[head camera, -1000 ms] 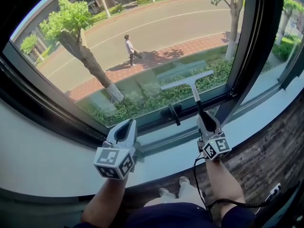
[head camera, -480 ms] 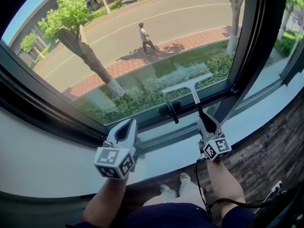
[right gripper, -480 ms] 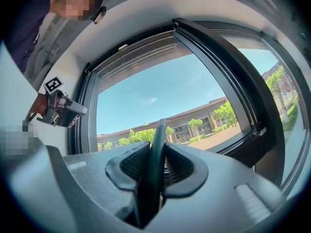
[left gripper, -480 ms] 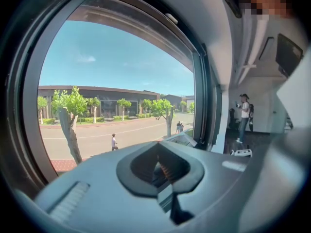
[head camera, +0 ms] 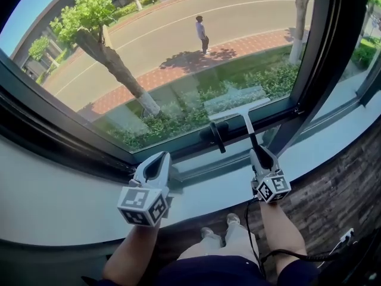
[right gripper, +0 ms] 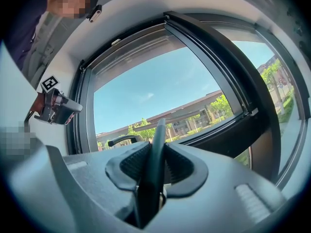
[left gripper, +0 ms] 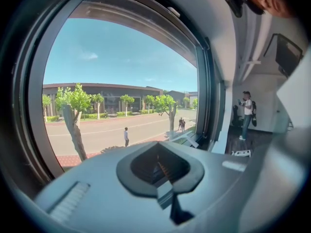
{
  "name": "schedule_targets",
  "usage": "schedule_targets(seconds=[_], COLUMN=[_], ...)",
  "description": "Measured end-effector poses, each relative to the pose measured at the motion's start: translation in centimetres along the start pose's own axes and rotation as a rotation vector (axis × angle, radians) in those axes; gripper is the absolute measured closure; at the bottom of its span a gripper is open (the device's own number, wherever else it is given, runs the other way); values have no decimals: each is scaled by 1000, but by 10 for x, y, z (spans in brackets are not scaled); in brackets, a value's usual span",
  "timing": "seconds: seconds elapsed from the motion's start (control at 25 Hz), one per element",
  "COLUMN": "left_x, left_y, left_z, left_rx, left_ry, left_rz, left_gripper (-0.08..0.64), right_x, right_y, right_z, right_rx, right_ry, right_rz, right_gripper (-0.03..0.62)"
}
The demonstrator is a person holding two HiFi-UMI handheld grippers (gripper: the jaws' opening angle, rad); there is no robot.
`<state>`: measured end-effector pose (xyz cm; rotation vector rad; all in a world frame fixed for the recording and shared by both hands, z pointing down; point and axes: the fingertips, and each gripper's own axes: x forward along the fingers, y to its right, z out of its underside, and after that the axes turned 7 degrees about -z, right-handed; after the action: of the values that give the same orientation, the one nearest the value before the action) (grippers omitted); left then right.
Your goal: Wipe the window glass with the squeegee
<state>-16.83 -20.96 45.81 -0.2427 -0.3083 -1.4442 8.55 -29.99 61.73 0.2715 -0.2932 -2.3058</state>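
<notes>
- The right gripper (right gripper: 155,171) grips the squeegee (head camera: 238,111) by its dark handle. In the right gripper view the handle stands upright between the ribbed pads, and the jaws are closed narrowly on it.
- In the head view this gripper sits at 4 o'clock from the picture's middle, above the sill (head camera: 71,201). The squeegee's shaft runs from it toward 11 o'clock.
- The squeegee's pale blade lies crosswise at 2 o'clock from the middle. It is low on the glass (head camera: 178,58) and just above the bottom frame (head camera: 178,154), with its right end a little higher. It appears to rest on the pane, but I cannot tell for sure that they touch.
- The left gripper (left gripper: 160,166) has its jaws drawn together with nothing between them. In the head view it is at 7 o'clock from the middle, over the sill and well apart from the squeegee.
- A black window handle (head camera: 214,134) stands on the bottom frame at 9 o'clock of the squeegee's shaft, just beside it.
- Through the glass, a tree (head camera: 98,40) leans at 10 o'clock. A walker (head camera: 202,27) stands at 12 o'clock on the edge of the road, next to the brick pavement.
- Low hedges fill the strip below the pavement, behind the blade.
</notes>
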Motion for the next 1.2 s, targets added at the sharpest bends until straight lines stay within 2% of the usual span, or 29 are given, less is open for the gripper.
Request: schedule_targets(seconds=[0.4, 0.68, 0.84, 1.0, 1.08, 1.2], left_x=[-7, -21, -25, -14, -22, -40], left_y=[-16, -46, -45, -58, -61, -68], left_z=[12, 22, 28, 6, -3, -16], left_rx=[-25, -64, -75, -53, -31, -35], left_ry=[-19, -2, 18, 119, 151, 174], left_rz=[-58, -149, -167, -192, -189, -168], left_gripper=[555, 555, 555, 555, 555, 555], right_x=[-5, -11, -24, 19, 26, 35], right_y=[13, 5, -20, -39, -65, -112], right_z=[20, -15, -58, -131, -166, -211], right_rx=[33, 26, 10, -48, -62, -119], right_ry=[-41, 14, 78, 249, 329, 396], right_rz=[15, 8, -39, -131, -172, -201], right_gripper=[489, 489, 489, 489, 489, 489])
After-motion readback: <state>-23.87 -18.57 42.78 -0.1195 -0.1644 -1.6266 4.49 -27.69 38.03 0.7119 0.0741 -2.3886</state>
